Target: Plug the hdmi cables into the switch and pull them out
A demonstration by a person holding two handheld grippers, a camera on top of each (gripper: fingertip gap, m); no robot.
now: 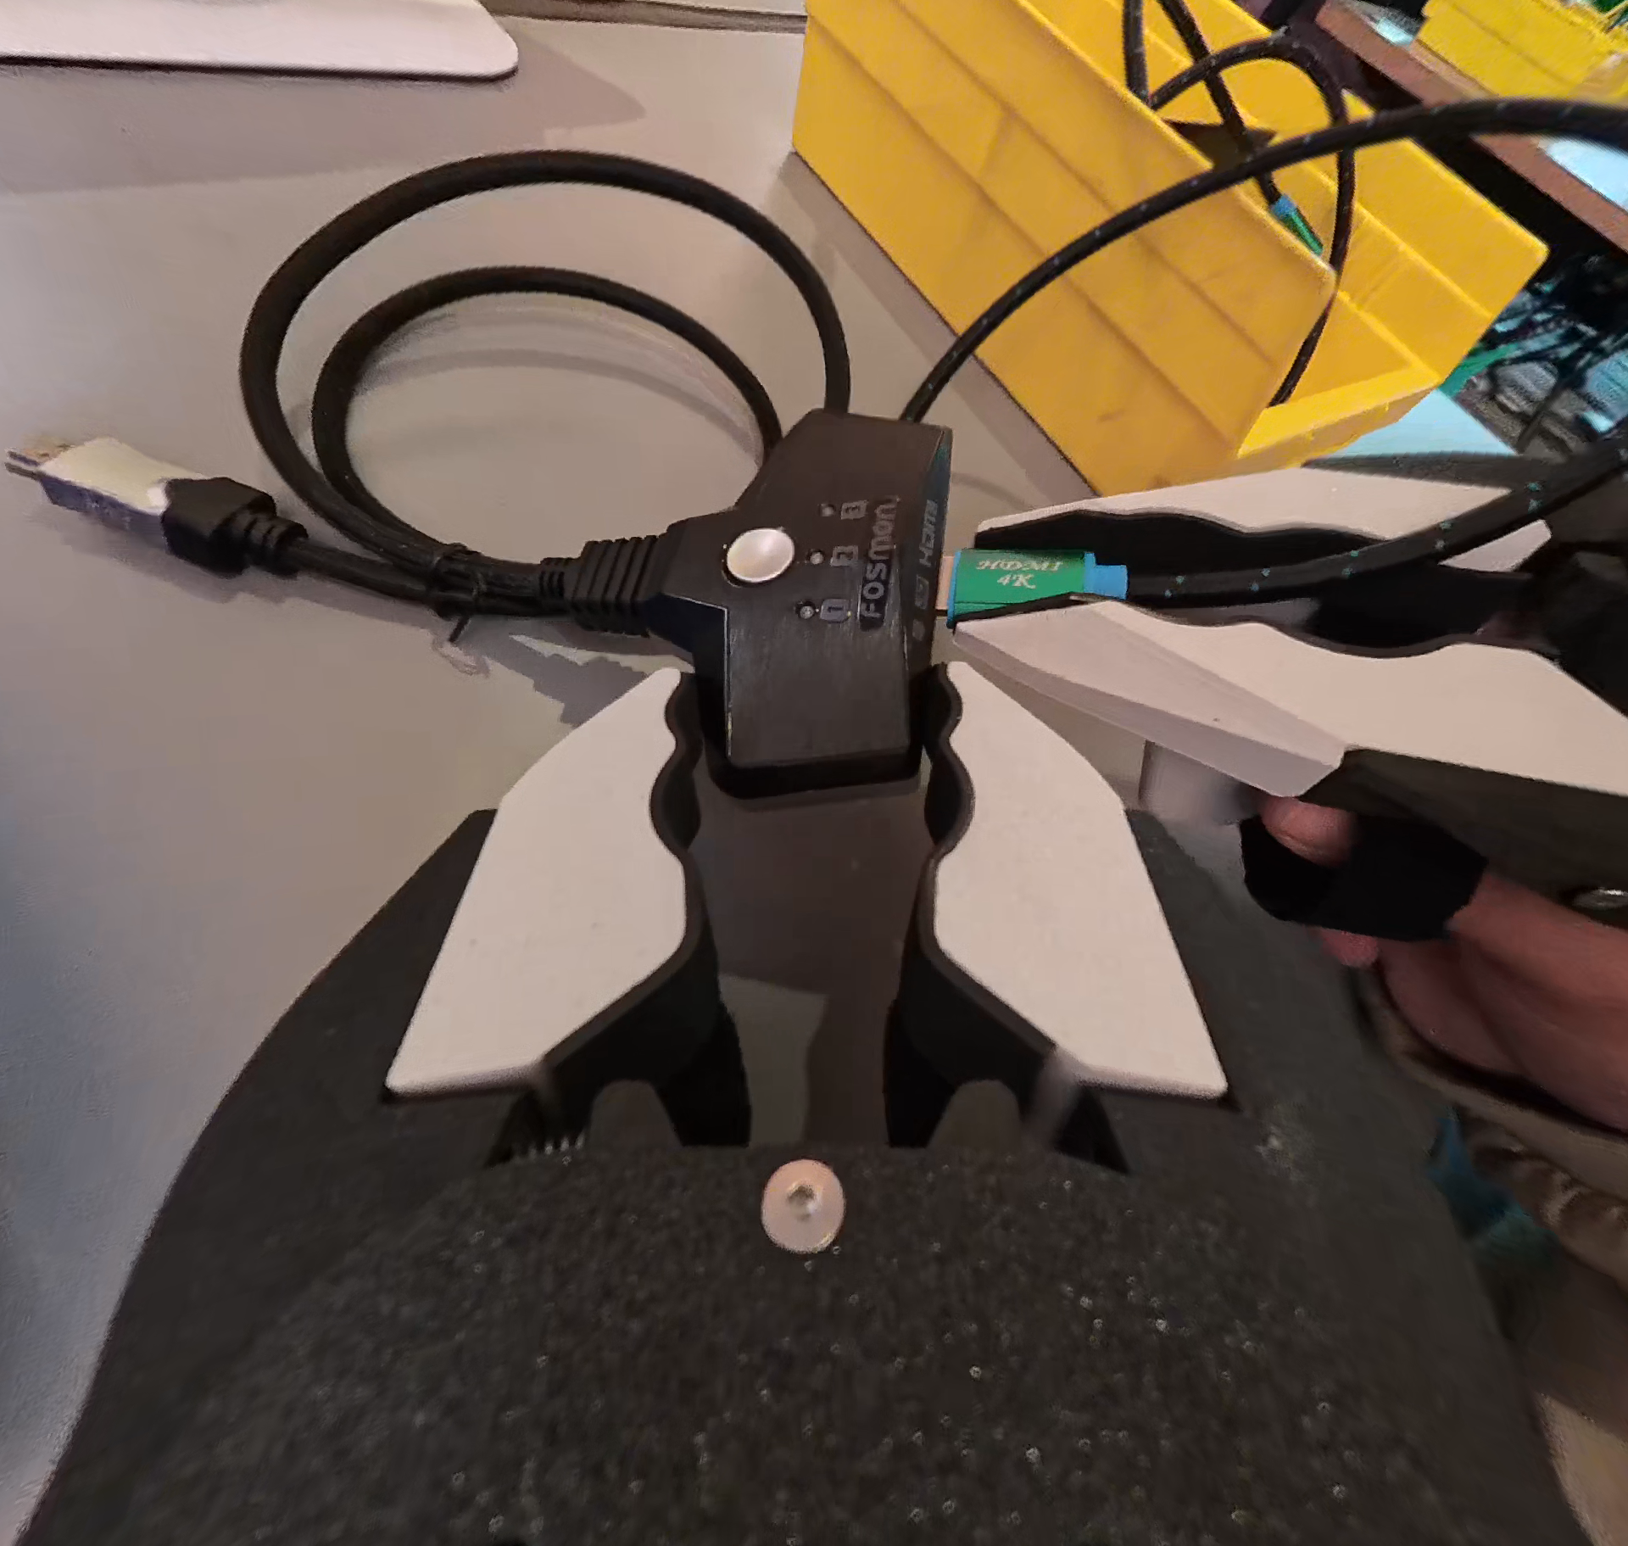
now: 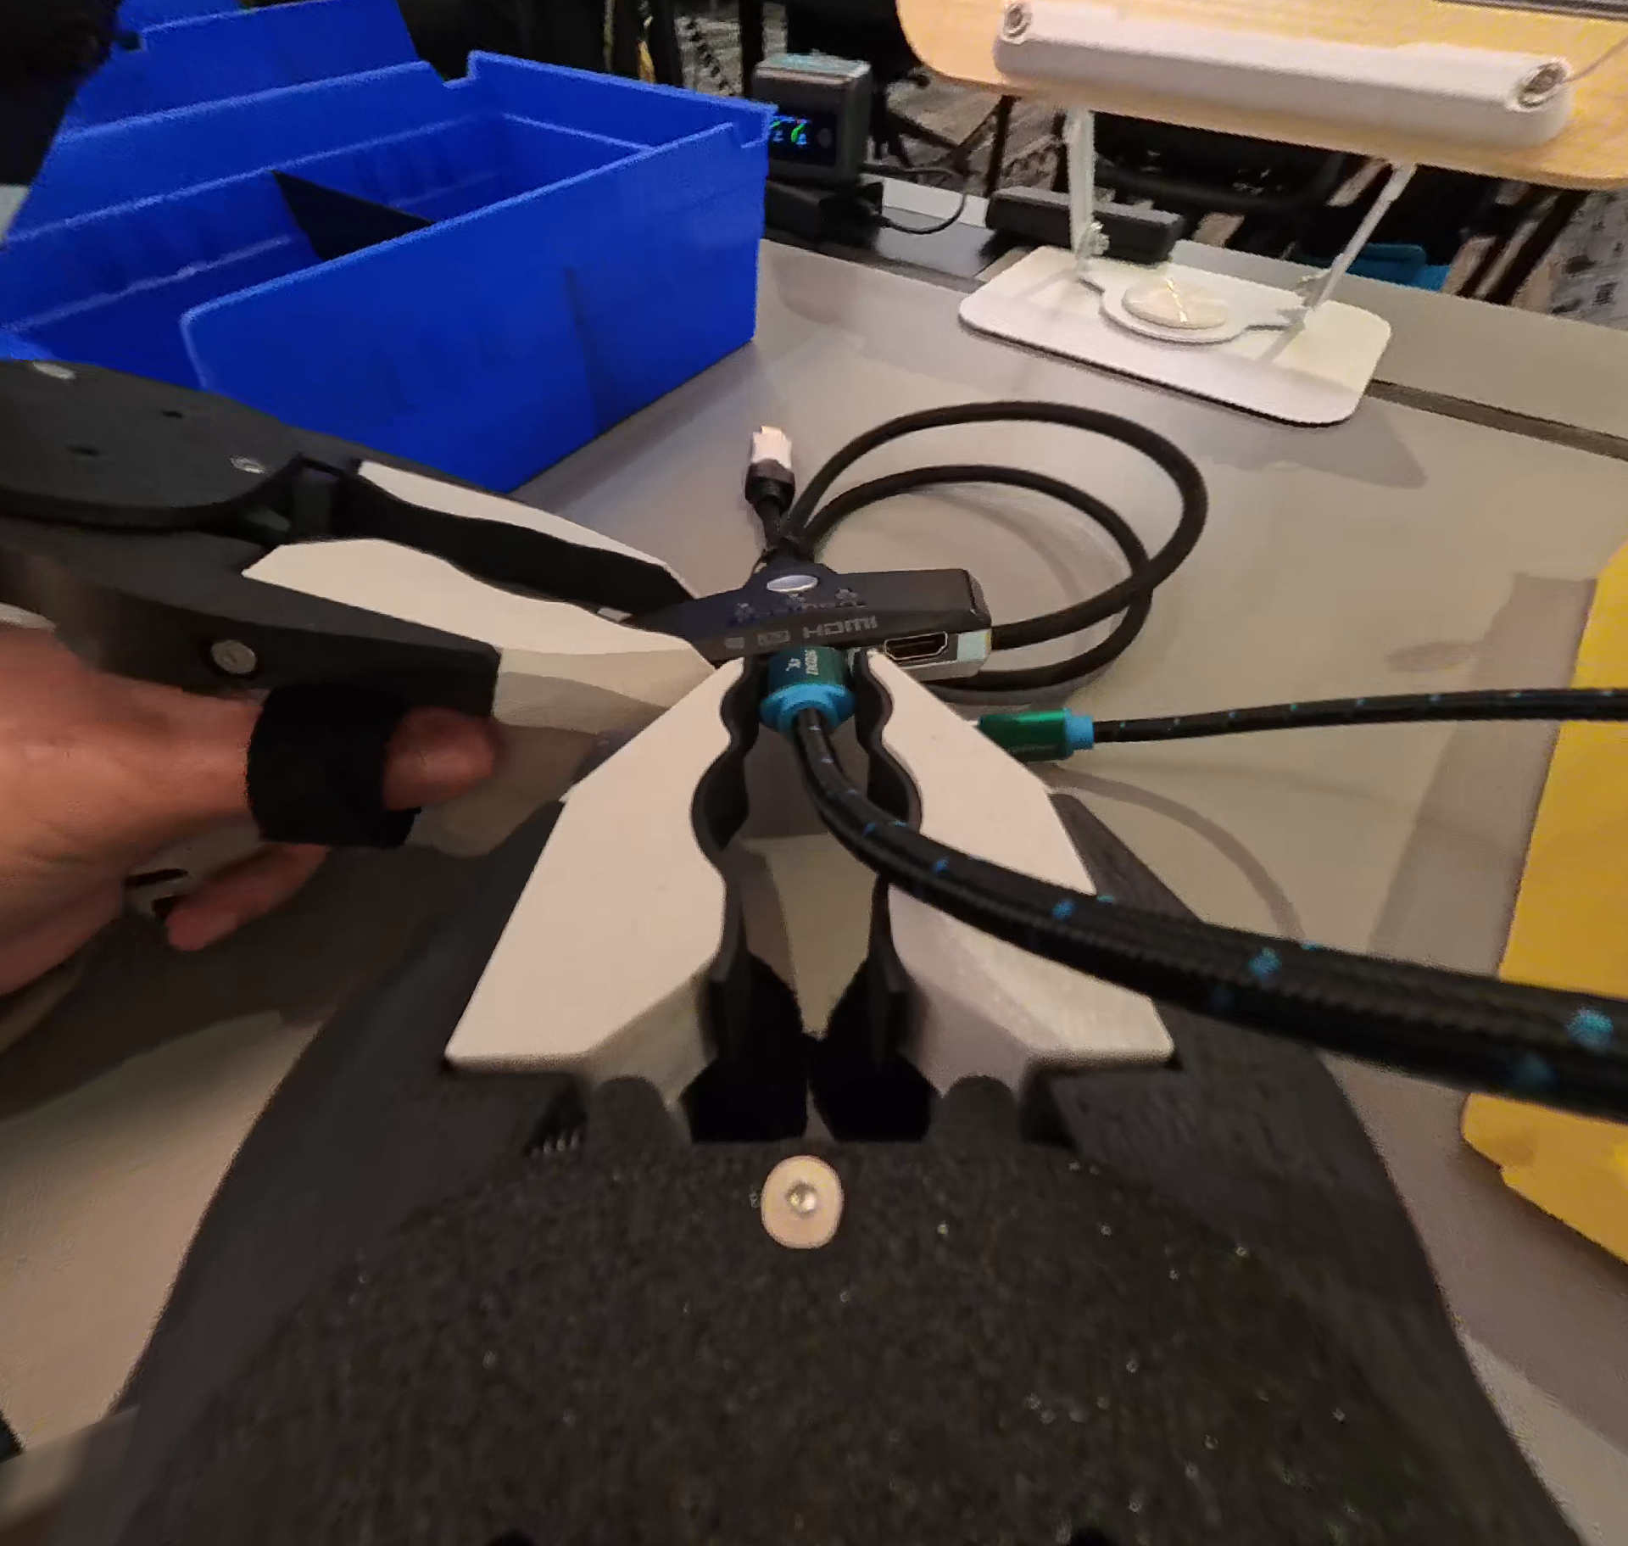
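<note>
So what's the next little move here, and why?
Probably a straight push of the green plug into the switch. The right tongs pinch the plug at its port with some bare metal showing, and the left tongs brace the switch. Whether it's going in or coming out is unclear.

Even indoor light, soft shadows; wide-angle edges bend and blur.

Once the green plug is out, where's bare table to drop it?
Bare table lies right of the coiled black cable, between the white stand base and the loose green plug. It's crowded around the switch, where both grippers meet.
</note>
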